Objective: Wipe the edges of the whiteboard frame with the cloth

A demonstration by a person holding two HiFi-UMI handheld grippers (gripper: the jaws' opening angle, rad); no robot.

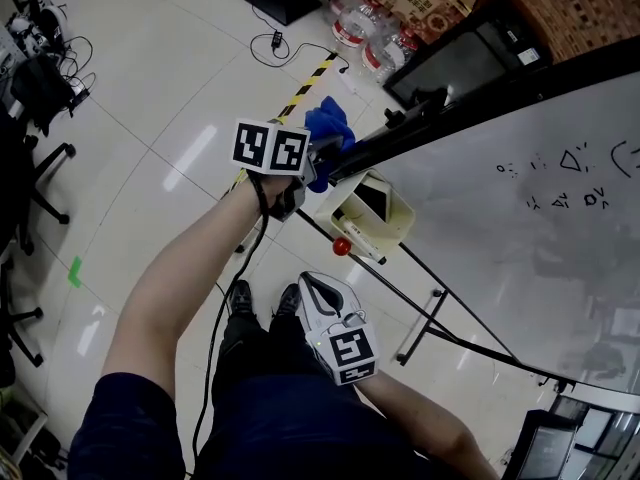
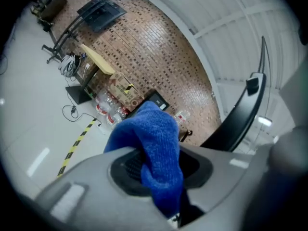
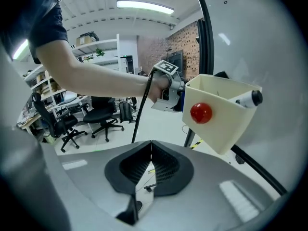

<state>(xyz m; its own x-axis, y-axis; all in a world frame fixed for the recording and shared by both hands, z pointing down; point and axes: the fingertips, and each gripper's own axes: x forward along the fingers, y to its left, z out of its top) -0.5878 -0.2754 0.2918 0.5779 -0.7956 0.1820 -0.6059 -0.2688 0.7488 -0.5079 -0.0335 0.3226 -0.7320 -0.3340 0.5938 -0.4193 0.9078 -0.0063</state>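
A pale, glossy tiled floor with a yellow-and-black tape stripe lies under a whiteboard on a stand. Its black frame runs slantwise in the head view, from beside the left gripper up to the right. The cloth, blue and nubbly like terry, is pinched in that gripper's jaws right at the lower end of the frame. It is bunched lengthwise: it rises out of the jaws and arches over, away from the hand.

Only the left gripper view shows a brick wall and water bottles beyond the cloth. The right gripper hangs lower with its ribbed black pads pressed together on nothing. Its view alone shows the boxy cream plastic tray from the side, with a round red ball on its face and a marker lying inside.
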